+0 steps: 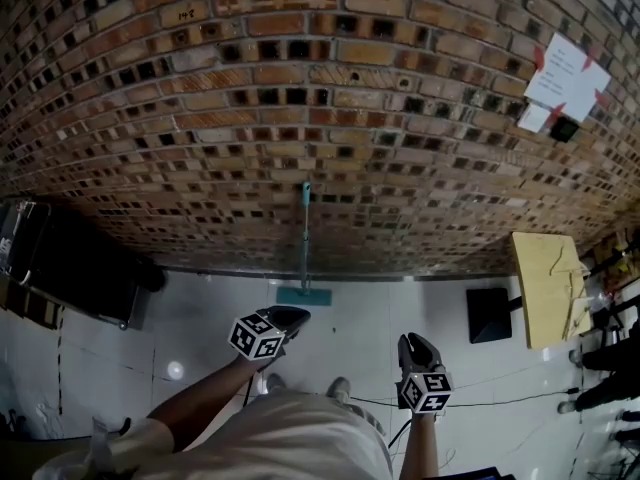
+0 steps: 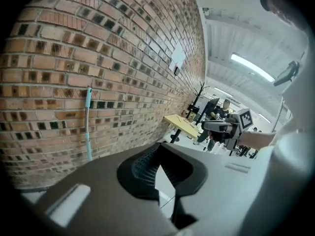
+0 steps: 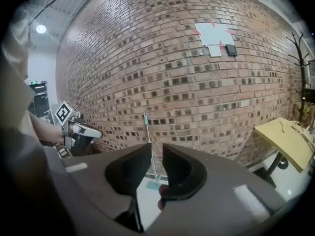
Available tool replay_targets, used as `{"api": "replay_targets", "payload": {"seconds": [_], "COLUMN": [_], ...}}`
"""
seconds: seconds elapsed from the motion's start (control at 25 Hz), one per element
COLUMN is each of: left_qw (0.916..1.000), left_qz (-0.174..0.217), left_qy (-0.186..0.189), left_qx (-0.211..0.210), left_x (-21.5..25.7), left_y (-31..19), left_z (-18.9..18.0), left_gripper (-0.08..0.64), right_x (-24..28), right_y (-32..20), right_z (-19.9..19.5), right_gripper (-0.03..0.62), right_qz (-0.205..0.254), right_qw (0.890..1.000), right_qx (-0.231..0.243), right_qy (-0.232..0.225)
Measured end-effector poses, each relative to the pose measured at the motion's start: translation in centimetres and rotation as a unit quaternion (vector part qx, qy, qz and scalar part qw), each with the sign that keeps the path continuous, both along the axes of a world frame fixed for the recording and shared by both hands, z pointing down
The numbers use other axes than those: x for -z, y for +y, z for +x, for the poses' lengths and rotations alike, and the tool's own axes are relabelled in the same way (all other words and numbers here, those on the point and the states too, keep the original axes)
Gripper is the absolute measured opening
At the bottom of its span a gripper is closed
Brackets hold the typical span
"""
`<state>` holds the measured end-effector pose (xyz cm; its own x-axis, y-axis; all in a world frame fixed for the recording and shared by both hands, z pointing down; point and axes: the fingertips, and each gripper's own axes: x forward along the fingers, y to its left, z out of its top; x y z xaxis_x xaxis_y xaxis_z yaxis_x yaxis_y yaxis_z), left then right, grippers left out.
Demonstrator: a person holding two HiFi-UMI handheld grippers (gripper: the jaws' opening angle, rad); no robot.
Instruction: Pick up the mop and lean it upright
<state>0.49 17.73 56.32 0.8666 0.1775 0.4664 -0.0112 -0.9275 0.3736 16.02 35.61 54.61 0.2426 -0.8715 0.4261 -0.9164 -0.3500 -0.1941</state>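
Pale shirt (image 1: 300, 438) of the person fills the head view at 6 o'clock. Brick wall (image 1: 300, 88) spans the whole upper field. White tiled floor (image 1: 390, 328) below it. Dark cabinet (image 1: 70, 258) at 9 o'clock against the wall. Yellow table (image 1: 545, 283) at 3 o'clock, small black box (image 1: 488, 315) just beside it. Paper sheets (image 1: 565, 73) taped to the bricks at 2 o'clock.

Mop (image 1: 305, 238): teal handle upright against the wall, flat teal head on the floor at the wall's foot, at 12 o'clock from both grippers and well apart from them.

Left gripper (image 2: 159, 145): jaws clenched tip to tip, nothing gripped. Right gripper (image 3: 157, 146): jaws parted by a narrow gap, nothing between the pads; the distant mop shows through the gap.
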Motion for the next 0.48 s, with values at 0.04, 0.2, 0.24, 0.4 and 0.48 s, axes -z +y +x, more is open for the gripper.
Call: {"api": "replay_targets", "payload": {"seconds": [0.04,0.2,0.24,0.4,0.48], "left_qw": [1.0000,0.9995,0.9993,0.9984,0.9981], "left_qz": [0.000,-0.006,-0.010,-0.018,-0.016], "left_qy": [-0.002,-0.012,-0.014,-0.016,-0.014], "left_qx": [-0.005,-0.027,-0.033,-0.052,-0.058], "left_x": [-0.1,-0.7,-0.9,-0.7,-0.5], "left_y": [0.3,2.1,2.6,4.5,5.3], "left_z": [0.4,2.0,2.5,4.3,5.3], "left_gripper": [0.020,0.020,0.020,0.020,0.020], "right_x": [0.1,0.3,0.6,1.9,2.2], "right_y": [0.4,2.0,2.3,3.7,4.3], "right_z": [0.3,1.0,1.1,2.0,2.4], "right_gripper": [0.077,0.077,0.077,0.077,0.042], "right_qz": [0.002,0.019,0.037,0.094,0.091], "right_qw": [1.000,1.000,0.999,0.994,0.996], "right_qx": [-0.004,-0.007,-0.007,-0.017,-0.010], "right_qy": [0.002,-0.004,-0.015,-0.044,-0.022]}}
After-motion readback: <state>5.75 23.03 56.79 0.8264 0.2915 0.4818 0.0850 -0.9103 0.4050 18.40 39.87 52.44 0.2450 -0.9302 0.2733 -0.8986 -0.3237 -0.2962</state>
